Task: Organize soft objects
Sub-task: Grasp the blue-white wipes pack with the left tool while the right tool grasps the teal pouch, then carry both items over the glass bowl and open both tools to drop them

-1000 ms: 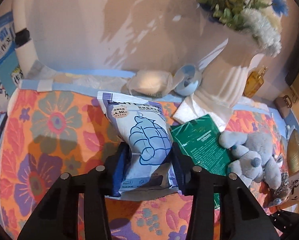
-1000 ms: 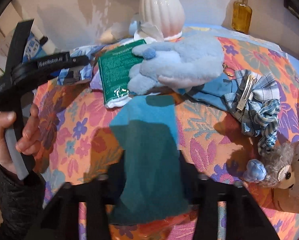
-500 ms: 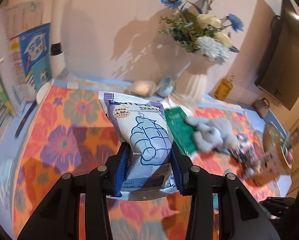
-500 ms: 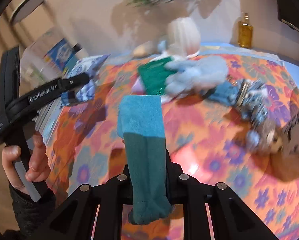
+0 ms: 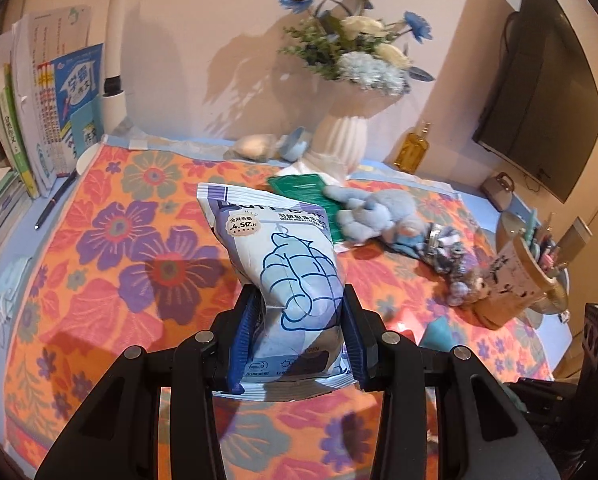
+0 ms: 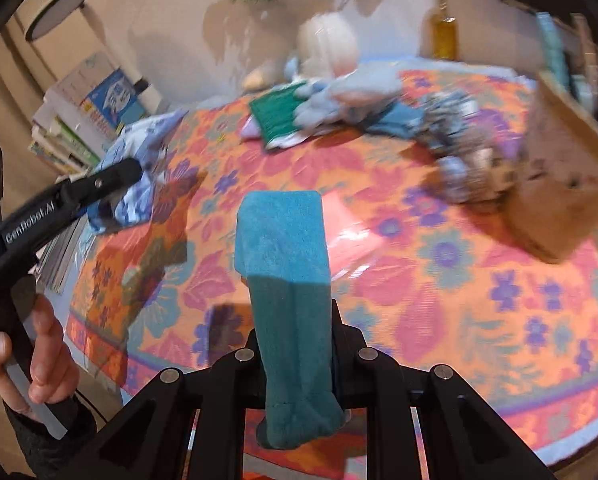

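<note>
Left view: the left gripper (image 5: 299, 336) clamps the pouch (image 5: 283, 280), now lifted well above the cloth (image 5: 139, 248); 1 s ago it sat low near the green pack (image 5: 303, 192) and plush (image 5: 371, 212).

Right view: the right gripper (image 6: 295, 344) pinches the teal sock (image 6: 287, 276), raised clear too; earlier it lay on the cloth. Both items look ready to carry off.
</note>
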A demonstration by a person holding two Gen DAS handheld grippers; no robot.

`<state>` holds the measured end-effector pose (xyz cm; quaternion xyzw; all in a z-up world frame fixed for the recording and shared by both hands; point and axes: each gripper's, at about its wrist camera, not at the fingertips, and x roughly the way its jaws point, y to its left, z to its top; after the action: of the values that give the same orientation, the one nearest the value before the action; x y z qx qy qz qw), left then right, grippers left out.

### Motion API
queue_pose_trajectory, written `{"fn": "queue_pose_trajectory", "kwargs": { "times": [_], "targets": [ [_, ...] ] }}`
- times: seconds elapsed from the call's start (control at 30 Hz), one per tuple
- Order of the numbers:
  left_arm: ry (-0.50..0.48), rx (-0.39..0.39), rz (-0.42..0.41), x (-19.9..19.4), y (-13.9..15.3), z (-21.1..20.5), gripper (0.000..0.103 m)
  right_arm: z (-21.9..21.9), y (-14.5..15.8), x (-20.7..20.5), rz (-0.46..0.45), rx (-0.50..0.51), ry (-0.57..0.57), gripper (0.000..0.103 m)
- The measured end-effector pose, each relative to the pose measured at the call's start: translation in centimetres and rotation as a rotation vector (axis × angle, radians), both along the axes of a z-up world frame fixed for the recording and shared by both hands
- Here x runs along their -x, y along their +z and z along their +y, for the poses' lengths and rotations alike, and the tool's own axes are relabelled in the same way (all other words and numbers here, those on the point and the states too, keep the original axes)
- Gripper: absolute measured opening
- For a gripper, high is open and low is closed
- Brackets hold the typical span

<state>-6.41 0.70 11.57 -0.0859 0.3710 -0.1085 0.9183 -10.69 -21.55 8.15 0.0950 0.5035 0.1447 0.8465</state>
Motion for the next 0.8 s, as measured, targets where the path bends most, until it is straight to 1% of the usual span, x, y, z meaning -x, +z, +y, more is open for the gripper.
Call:
{"fn": "queue_pose_trajectory", "kwargs": {
  "times": [0.2, 0.33, 0.4, 0.63, 0.7, 0.77, 0.8],
  "targets": [
    [-0.037, 0.006, -0.032, 1.5, 1.2, -3.5, 0.037, -5.3, 1.2, 1.9, -0.021, -0.008, -0.079, 0.017],
    [-0.083, 0.013, -0.032, 2.4, 1.5, -6.7, 0.037, -8.9, 1.2, 2.7, -0.002, -0.088, -0.119, 0.017],
    [-0.115, 0.004, -0.035, 2.8, 1.7, -8.3, 0.037, -10.7, 1.4, 3.2, -0.002, -0.085, -0.157, 0.017],
    [-0.256, -0.033, -0.046, 4.8, 2.0, -15.2, 0.037, -16.7, 2.2, 4.6, -0.009, -0.076, -0.286, 0.017],
    [-0.309, -0.047, -0.044, 5.3, 1.9, -17.2, 0.037, -18.0, 2.1, 5.0, -0.007, -0.076, -0.313, 0.017],
    [-0.373, -0.062, -0.043, 5.8, 1.6, -18.7, 0.037, -19.4, 1.9, 5.4, -0.002, -0.101, -0.326, 0.017],
    [-0.409, -0.072, -0.045, 6.2, 1.5, -19.7, 0.037, -20.1, 1.8, 5.7, 0.001, -0.129, -0.325, 0.017]
  ]
}}
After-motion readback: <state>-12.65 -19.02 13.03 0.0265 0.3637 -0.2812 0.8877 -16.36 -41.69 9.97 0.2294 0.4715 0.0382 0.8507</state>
